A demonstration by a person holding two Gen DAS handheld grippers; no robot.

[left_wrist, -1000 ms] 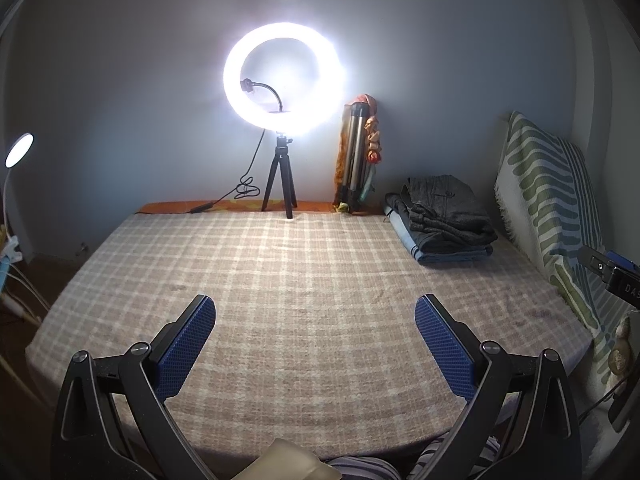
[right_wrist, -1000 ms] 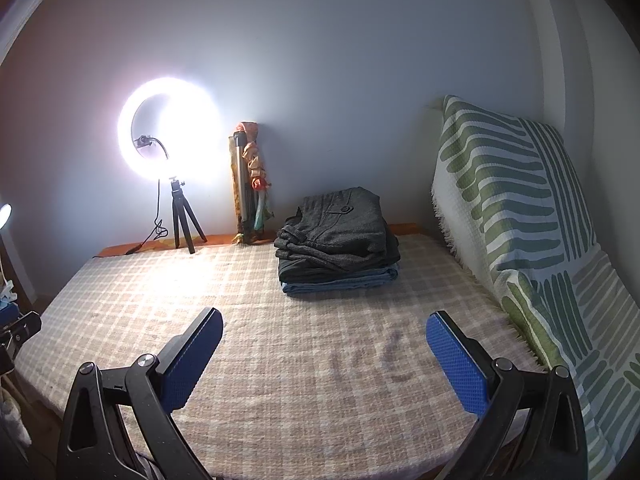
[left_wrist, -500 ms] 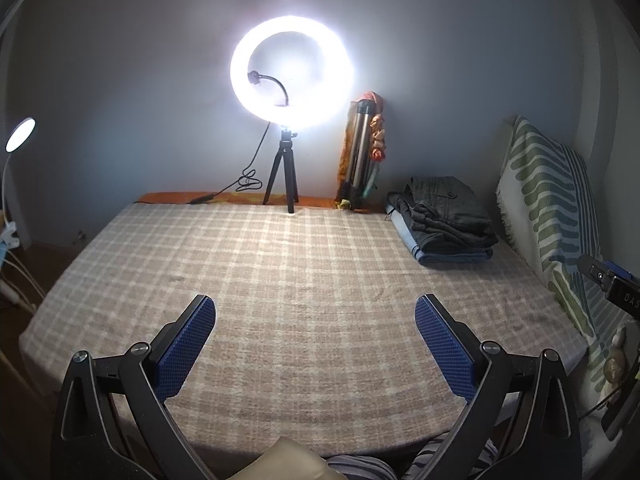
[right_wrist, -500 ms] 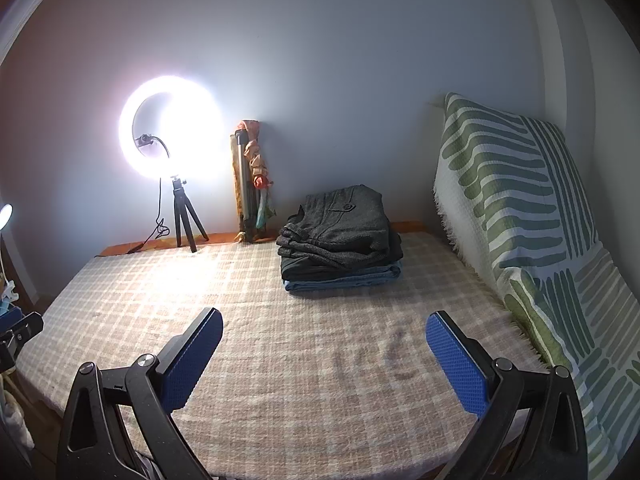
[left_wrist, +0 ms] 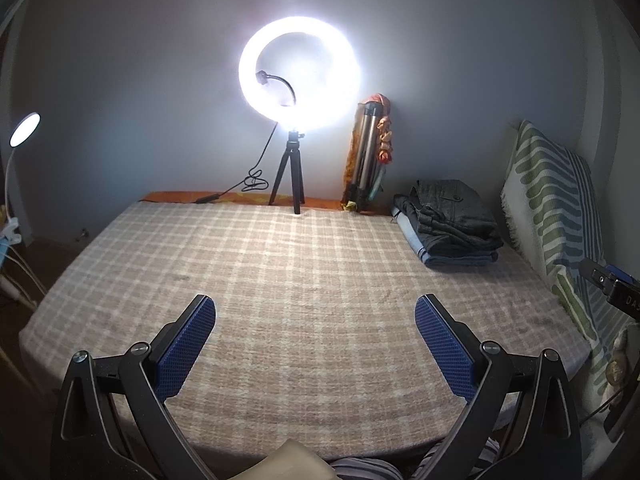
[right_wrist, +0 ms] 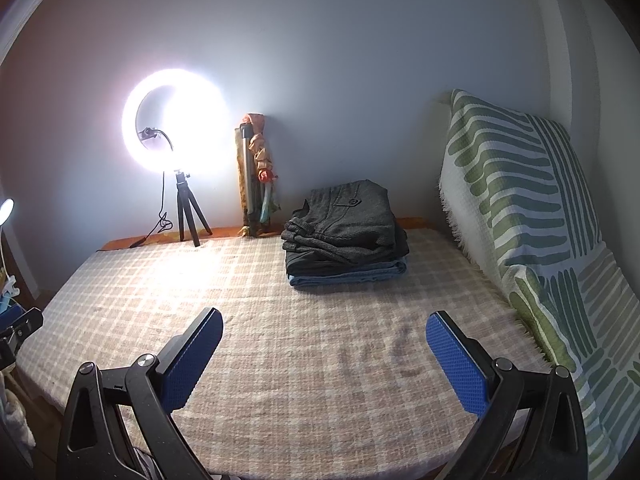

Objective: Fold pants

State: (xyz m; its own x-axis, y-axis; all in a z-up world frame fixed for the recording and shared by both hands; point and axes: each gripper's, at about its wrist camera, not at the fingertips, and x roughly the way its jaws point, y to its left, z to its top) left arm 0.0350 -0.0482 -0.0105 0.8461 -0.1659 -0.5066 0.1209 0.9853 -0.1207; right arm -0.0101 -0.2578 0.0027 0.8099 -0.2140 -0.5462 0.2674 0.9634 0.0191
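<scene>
Hovering over bed (left_wrist: 304, 280): L tongs (left_wrist: 315, 312) & R tongs (right_wrist: 324, 326) released; folded pants stack (right_wrist: 346, 232) apart.

The left gripper (left_wrist: 315, 334) sits low in its frame, blue-padded fingers (left_wrist: 184, 350) spread wide, gripping nothing. The right gripper (right_wrist: 324, 346) matches: fingers (right_wrist: 456, 362) splayed apart, empty.

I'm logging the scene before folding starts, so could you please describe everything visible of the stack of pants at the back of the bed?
The stack of pants holds several folded pairs. The top pair is dark grey, coarse-woven, with a buttoned pocket flap facing up; darker folds lie beneath, and a light blue denim pair is at the bottom. It rests flat on the checked bedcover, near the back wall, beside the green-patterned cushion; whether they touch is unclear. Neither gripper touches it.
</scene>
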